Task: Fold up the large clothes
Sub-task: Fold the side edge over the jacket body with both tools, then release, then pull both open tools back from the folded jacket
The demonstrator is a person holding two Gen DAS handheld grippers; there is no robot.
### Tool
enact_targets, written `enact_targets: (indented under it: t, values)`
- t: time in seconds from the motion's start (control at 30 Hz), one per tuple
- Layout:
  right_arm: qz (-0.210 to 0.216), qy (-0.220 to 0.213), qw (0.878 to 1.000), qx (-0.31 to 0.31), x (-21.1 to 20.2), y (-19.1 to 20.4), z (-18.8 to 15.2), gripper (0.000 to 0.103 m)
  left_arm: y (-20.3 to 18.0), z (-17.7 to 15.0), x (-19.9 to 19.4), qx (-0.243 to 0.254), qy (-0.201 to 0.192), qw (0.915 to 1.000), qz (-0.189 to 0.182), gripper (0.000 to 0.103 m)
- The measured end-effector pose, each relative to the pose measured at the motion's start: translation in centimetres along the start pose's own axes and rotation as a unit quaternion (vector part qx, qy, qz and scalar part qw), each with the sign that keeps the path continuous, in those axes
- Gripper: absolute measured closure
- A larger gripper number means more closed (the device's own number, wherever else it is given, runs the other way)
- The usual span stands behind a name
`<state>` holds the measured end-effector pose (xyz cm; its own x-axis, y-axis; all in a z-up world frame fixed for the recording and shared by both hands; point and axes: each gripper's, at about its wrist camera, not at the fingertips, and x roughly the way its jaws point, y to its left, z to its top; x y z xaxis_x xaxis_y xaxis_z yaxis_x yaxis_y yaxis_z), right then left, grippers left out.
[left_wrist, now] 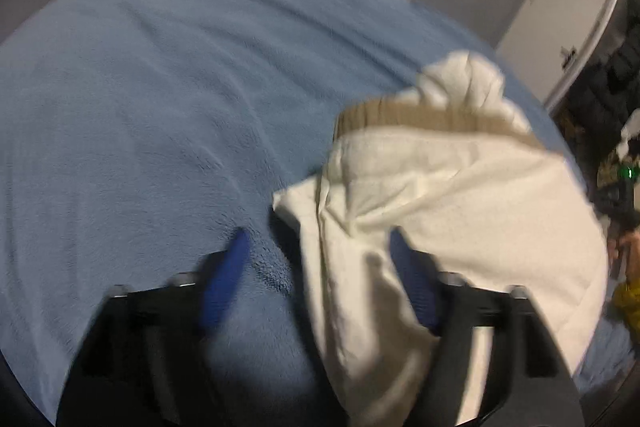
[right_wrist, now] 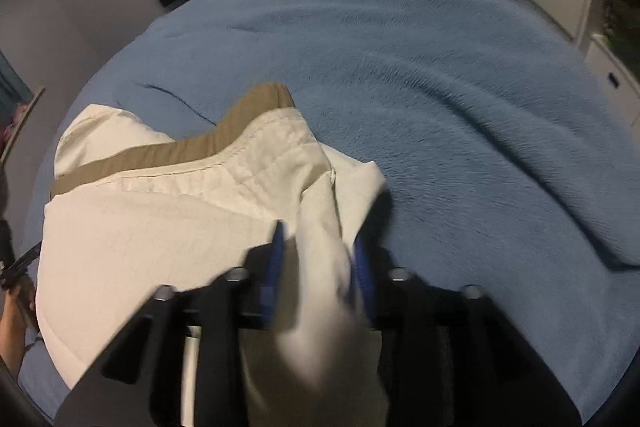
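A fuzzy pale-blue blanket (left_wrist: pixel 140 87) is covering the bed, and a cream-white cloth garment with a tan ribbed band (left_wrist: pixel 440 187) is lying bunched on its near part. The left gripper (left_wrist: pixel 318 239) is standing wide with its blue pads apart, a fold of the garment lying loose between them (nothing pinched). The right gripper (right_wrist: pixel 320 239) is standing partly apart around a blurred fold of the garment; whether its pads are pressing it I cannot tell.
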<state>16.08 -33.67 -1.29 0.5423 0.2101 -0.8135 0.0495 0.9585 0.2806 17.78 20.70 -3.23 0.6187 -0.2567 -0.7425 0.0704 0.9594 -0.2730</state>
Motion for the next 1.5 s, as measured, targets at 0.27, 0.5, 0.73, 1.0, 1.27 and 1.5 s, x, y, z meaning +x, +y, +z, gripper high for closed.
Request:
enact_targets:
  t: [0.27, 0.5, 0.73, 1.0, 1.27, 1.5]
  values:
    - [0.001, -0.075, 0.996, -0.043, -11.2, 5.5, -4.7, 0.029, -7.7, -1.2, -10.6, 0.027, -0.093, 0.9952, -0.019, 0.01]
    - [-0.001, -0.118, 0.987, -0.112, -15.6, 10.5, -11.8, 0.024, -16.2, -5.9, -13.4, 0.046, -0.076, 0.9955, -0.033, 0.007]
    - [-0.013, -0.086, 0.988, -0.124, -15.1, 12.1, -18.7, 0.018, -22.2, -11.6, -13.5, 0.036, -0.055, 0.9978, -0.005, 0.007]
    - [-0.046, -0.071, 0.987, -0.136, -13.7, 12.5, -23.4, 0.014, -26.1, -17.2, -13.1, 0.098, -0.043, 0.9884, 0.107, 0.007]
    - [-0.074, -0.134, 0.976, -0.152, -14.1, 12.9, -23.5, 0.008, -25.1, -18.0, -9.2, 0.093, 0.004, 0.982, 0.164, 0.007]
    - [-0.076, -0.107, 0.976, -0.171, -12.1, 13.5, -23.5, 0.008, -24.7, -17.9, -8.4, 0.089, 0.014, 0.9849, 0.148, 0.007]
